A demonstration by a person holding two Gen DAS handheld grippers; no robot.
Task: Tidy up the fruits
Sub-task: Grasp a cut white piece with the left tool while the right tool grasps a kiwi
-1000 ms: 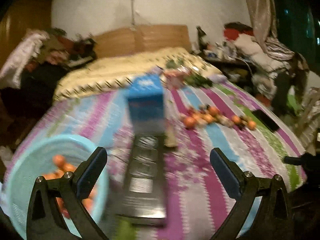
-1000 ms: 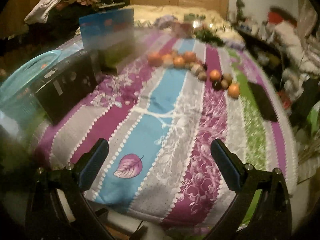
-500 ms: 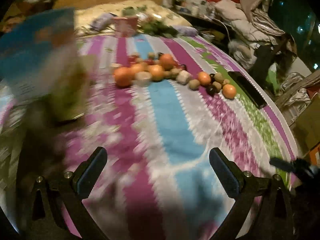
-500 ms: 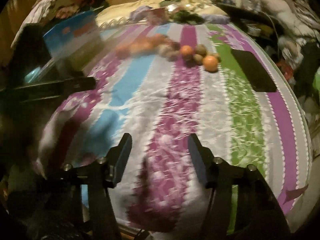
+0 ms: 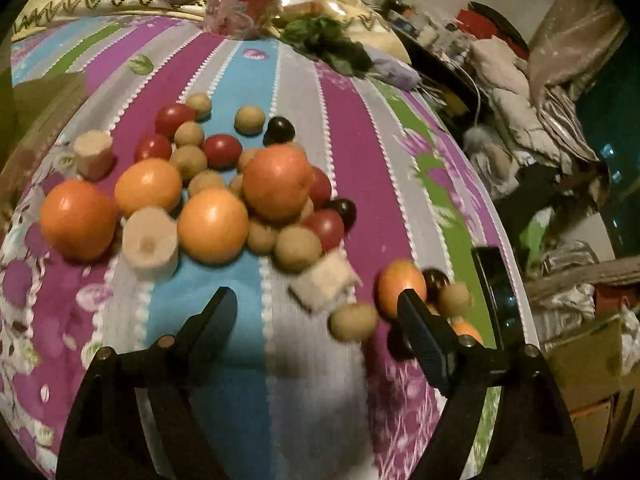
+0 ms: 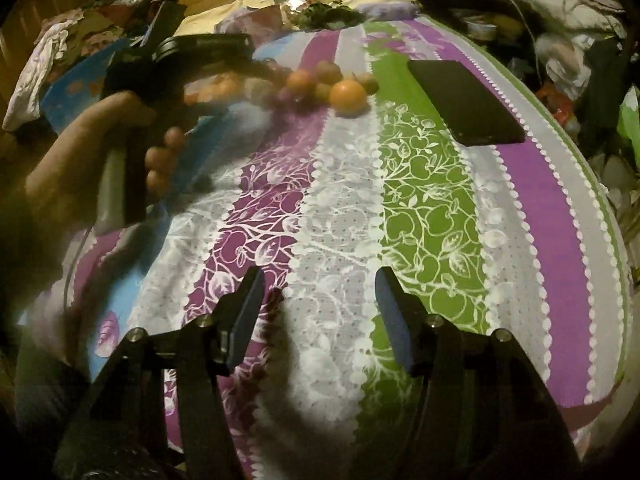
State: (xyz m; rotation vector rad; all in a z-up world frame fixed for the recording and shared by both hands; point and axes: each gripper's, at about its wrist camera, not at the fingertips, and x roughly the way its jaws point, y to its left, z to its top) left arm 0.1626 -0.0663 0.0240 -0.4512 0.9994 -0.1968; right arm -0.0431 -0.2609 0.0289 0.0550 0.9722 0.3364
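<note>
A heap of mixed fruit lies on the striped bedspread (image 5: 224, 312) in the left wrist view: several oranges (image 5: 212, 226), red tomatoes (image 5: 222, 150), small tan round fruits (image 5: 298, 248), dark plums (image 5: 281, 131) and pale cut chunks (image 5: 149, 242). My left gripper (image 5: 316, 312) is open and empty, just in front of the heap, a small tan fruit (image 5: 352, 321) and an orange (image 5: 401, 288) near its right finger. My right gripper (image 6: 318, 280) is open and empty over bare bedspread. The far end of the heap, with an orange (image 6: 348, 94), shows in the right wrist view, where the hand-held left gripper (image 6: 172, 64) hovers beside it.
A black phone (image 6: 464, 100) lies on the bedspread right of the fruit, also at the right of the left wrist view (image 5: 496, 292). A blue box (image 6: 80, 84) stands at the left. Leafy greens (image 5: 332, 40) and bags lie beyond. Cluttered furniture borders the bed's right edge.
My left gripper swung right from the basket and boxes and closed in on the fruit heap. My right gripper's jaws narrowed partway and it moved right over the bedspread.
</note>
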